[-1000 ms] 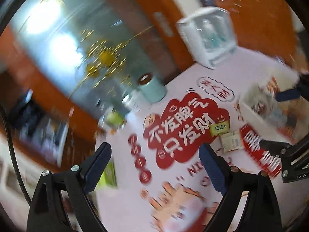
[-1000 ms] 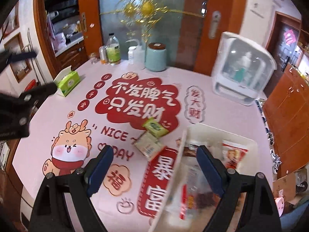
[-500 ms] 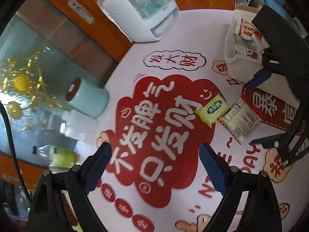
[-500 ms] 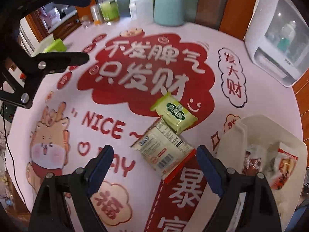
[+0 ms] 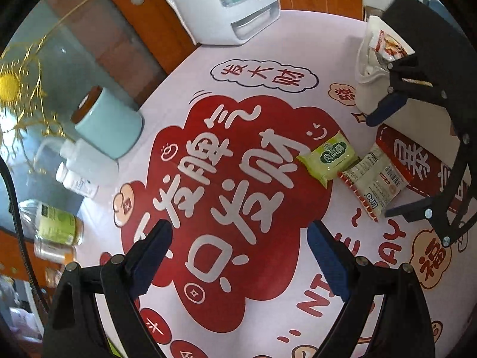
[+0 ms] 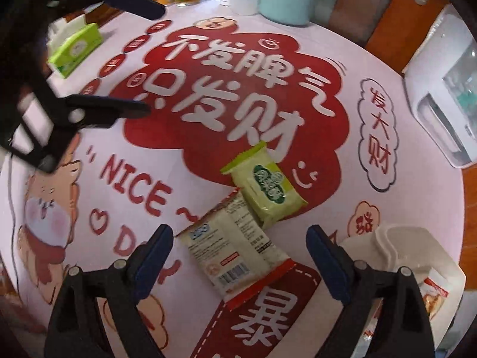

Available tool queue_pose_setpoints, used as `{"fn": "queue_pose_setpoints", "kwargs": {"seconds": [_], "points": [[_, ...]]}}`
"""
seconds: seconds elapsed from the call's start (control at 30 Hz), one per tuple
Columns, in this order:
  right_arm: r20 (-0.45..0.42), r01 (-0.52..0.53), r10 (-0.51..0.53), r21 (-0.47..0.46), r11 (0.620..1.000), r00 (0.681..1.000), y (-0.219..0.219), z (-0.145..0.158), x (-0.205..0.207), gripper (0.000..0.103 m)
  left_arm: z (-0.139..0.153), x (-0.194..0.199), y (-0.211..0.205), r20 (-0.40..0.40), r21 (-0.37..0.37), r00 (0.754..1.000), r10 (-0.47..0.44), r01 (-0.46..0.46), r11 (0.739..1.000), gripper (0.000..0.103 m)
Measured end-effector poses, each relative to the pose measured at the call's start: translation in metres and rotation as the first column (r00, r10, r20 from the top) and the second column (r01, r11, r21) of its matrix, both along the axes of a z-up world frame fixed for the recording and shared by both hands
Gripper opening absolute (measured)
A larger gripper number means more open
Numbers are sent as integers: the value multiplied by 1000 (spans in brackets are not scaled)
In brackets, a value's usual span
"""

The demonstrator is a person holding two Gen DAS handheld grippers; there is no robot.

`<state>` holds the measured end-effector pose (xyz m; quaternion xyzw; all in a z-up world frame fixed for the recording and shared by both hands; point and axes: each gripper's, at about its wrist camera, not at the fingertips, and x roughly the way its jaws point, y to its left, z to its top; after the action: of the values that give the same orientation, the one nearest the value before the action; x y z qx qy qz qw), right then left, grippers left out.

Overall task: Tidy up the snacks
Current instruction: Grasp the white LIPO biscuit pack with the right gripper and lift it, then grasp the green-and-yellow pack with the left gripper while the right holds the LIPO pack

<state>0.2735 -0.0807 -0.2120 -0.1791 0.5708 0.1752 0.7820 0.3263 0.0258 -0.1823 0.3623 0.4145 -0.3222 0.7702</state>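
I am holding my right gripper (image 6: 240,246) with its fingers spread wide and nothing between them, hovering just above the white snack packet (image 6: 231,246), which is lying flat on the printed tablecloth (image 6: 149,155) with its barcode end towards me. The packet is sitting in the gap between the two blue pads as I look along them, though I cannot tell whether either pad is touching it. The green snack packet (image 6: 266,189) is lying just beyond the white one, the two touching at one corner or perhaps slightly overlapping there. To my right, the white storage bin (image 6: 396,241) is standing on the table near both packets, and I am seeing a red-and-white wrapper (image 6: 433,294) already inside it. My left gripper (image 5: 240,258) is also gaping wide and carrying nothing, hanging over the big red patch of the cloth, well apart from the packets; from its camera the green packet (image 5: 328,156) and the white one (image 5: 374,182) are lying side by side off to the right, with the right gripper (image 5: 384,161) reaching in over them. Along the far edge of the table I am seeing a pale blue canister (image 5: 108,122), some white bottles (image 5: 86,164) and a white countertop appliance (image 5: 223,3). A green tissue box (image 6: 76,49) is resting near the left edge.
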Motion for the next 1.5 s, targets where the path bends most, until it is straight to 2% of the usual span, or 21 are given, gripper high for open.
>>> {"fn": "queue_pose_setpoints", "kwargs": {"seconds": [0.07, 0.13, 0.23, 0.33, 0.4, 0.47, 0.53, 0.6, 0.77, 0.93, 1.13, 1.3, 1.37, 1.43, 1.5], "points": [[-34, -45, 44, -18, 999, 998, 7, -6, -1, 91, -3, 2, 4, -5, -5, 1000, 16, -16, 1000, 92], [-73, -81, 79, -19, 997, 994, 16, -12, -3, 84, -7, 4, 8, -16, -9, 1000, 25, -25, 1000, 92], [-68, -142, 137, -80, 987, 988, 30, -21, -7, 84, -11, 3, 11, -25, -5, 999, 30, -30, 1000, 92], [-117, -143, 128, -129, 981, 985, 30, -36, -1, 84, -15, 1, 14, -23, 7, 999, 32, -32, 999, 92], [-141, -118, 104, -100, 988, 985, 26, -36, 4, 83, -16, 0, 15, -28, 3, 999, 32, -32, 999, 92], [-155, -101, 87, -80, 992, 984, 23, -35, 5, 77, -16, -1, 15, -33, 0, 999, 30, -31, 1000, 92], [-159, -89, 77, -68, 994, 984, 22, -33, 3, 59, -18, -3, 12, -40, 0, 999, 20, -20, 1000, 92], [-153, -62, 53, -57, 996, 987, 19, -28, -2, 47, -21, -5, 7, -44, 5, 999, 5, -5, 1000, 92], [-95, 20, -16, 37, 999, 995, 7, -4, -24, 46, -25, -8, -12, -60, 1, 997, -50, 50, 999, 92], [-26, 123, -120, 185, 975, 992, -15, 31, -59, 46, -31, -9, -42, -80, -10, 990, -116, 116, 993, 92], [-18, 234, -246, 387, 892, 969, -33, 57, -91, 46, -44, -4, -78, -108, -8, 977, -183, 183, 983, 92], [6, 302, -349, 488, 819, 937, -59, 70, -106, 46, -59, 3, -105, -137, 9, 967, -215, 218, 976, 91], [19, 330, -399, 526, 784, 917, -70, 76, -110, 46, -64, 4, -111, -164, 14, 961, -223, 228, 973, 83], [34, 351, -435, 538, 766, 900, -78, 80, -114, 46, -67, 4, -114, -197, -1, 954, -227, 231, 973, 56], [54, 361, -458, 536, 763, 887, -85, 81, -114, 46, -67, 3, -115, -234, -16, 948, -213, 216, 976, 40]]}}
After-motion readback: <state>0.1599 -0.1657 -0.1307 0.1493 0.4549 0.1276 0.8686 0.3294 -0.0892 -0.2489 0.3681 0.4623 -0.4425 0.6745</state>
